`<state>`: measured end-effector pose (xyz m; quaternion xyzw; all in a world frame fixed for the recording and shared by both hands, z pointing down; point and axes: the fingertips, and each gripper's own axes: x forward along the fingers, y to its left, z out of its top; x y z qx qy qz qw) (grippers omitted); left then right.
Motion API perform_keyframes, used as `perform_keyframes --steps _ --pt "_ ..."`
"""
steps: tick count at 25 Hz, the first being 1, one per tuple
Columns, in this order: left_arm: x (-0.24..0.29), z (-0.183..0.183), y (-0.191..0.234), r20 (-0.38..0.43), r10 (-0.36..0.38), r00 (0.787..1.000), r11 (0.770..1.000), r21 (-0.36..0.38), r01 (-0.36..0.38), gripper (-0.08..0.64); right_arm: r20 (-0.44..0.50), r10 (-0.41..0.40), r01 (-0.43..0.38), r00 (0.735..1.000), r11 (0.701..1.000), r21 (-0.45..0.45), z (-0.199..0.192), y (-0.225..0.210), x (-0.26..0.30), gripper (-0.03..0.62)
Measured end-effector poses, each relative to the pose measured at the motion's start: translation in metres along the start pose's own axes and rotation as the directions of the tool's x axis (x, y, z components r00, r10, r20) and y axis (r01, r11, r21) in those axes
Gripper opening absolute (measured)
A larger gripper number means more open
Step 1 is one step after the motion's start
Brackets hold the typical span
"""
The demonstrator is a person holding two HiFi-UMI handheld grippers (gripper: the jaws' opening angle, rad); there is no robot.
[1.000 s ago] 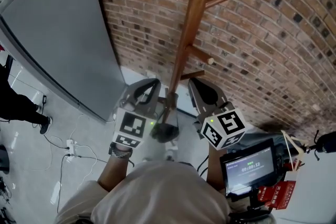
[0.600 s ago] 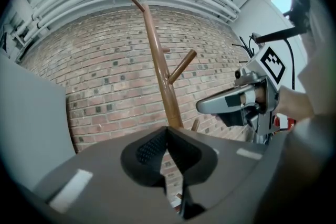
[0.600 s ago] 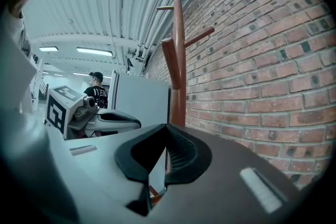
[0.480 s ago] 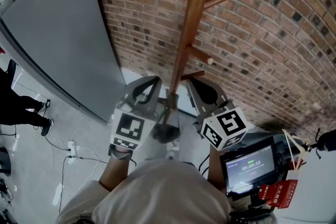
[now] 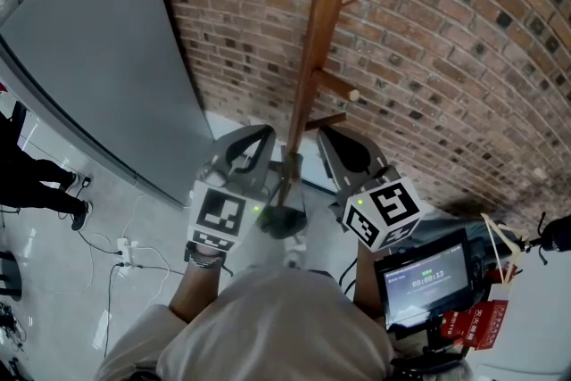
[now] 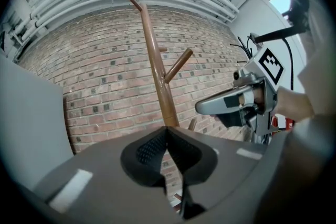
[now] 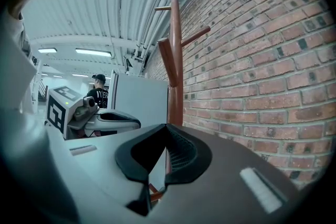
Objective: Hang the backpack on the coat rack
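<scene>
**Brick wall [image 5: 446, 58] behind, coat rack [image 5: 317, 40] dead ahead**

Grey panel [image 5: 98, 58] off to the outer side of the left gripper [image 5: 254, 138]. Wooden rack upright just past the tips, between that gripper and the right gripper [image 5: 330, 136]. Both held level, jaws closed tip to tip on nothing. Dark rounded shape [image 5: 281, 219] low between them, at the pole's foot; backpack or not, cannot tell.

Left gripper [image 6: 167, 130] and right gripper [image 7: 167, 127] point level, jaws closed.

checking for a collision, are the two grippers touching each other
Apart. The left gripper view shows brick wall between the left gripper and the right gripper.
</scene>
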<state>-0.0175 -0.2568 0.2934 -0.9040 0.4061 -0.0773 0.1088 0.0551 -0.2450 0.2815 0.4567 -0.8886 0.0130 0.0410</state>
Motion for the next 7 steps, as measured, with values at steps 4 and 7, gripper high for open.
perform_keyframes --steps 4,7 --pt "0.0015 -0.0007 -0.0041 0.000 -0.011 1.000 1.000 0.001 0.011 0.000 -0.004 -0.001 0.001 1.000 1.000 0.003 -0.0024 -0.0012 -0.0013 0.000" --pt "0.0036 -0.0015 -0.0059 -0.001 -0.019 1.000 1.000 0.001 0.019 0.000 -0.008 0.000 0.000 1.000 1.000 0.007 -0.0044 -0.0025 -0.0011 0.000"
